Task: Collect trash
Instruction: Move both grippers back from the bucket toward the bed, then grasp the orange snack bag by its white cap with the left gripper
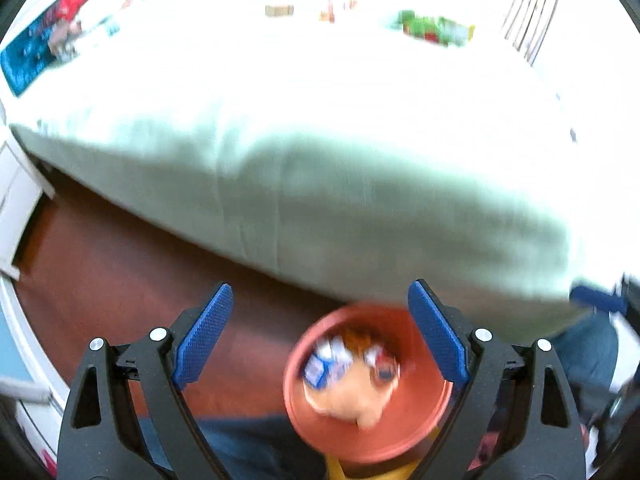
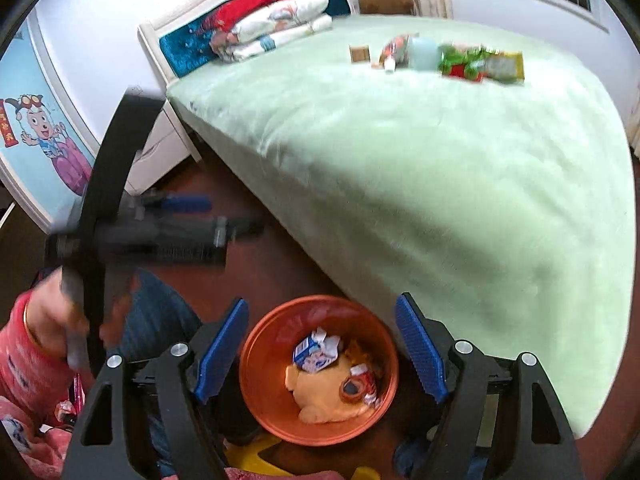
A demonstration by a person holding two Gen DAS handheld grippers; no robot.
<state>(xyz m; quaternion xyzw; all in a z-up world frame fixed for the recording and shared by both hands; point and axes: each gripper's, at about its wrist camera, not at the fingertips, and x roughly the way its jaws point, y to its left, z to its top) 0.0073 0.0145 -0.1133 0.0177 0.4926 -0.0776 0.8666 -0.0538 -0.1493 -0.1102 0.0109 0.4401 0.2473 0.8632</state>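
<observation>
An orange bin (image 2: 256, 360) stands on the floor beside the bed and holds a small milk carton (image 2: 314, 354), a yellow bag (image 2: 320, 396) and a red-white wrapper (image 2: 358, 386). My right gripper (image 2: 322, 301) hangs open above the bin with nothing between its blue pads. In the blurred left wrist view my left gripper (image 1: 320, 286) is also open and empty over the same bin (image 1: 424, 412). Far back on the green bed lie a green snack bag (image 2: 476, 62), a pale blue cup (image 2: 422, 52), a tube (image 2: 392, 54) and a small brown box (image 2: 360, 54).
The bed (image 2: 440, 200) fills the right and its edge overhangs the bin. Pillows (image 2: 280, 20) lean on the headboard. A white nightstand (image 2: 160, 152) and a cartoon-covered wardrobe door (image 2: 36, 132) stand at left. A person's hand and red sleeve (image 2: 28, 344) hold the left gripper; a jeans leg (image 2: 160, 312) is nearby.
</observation>
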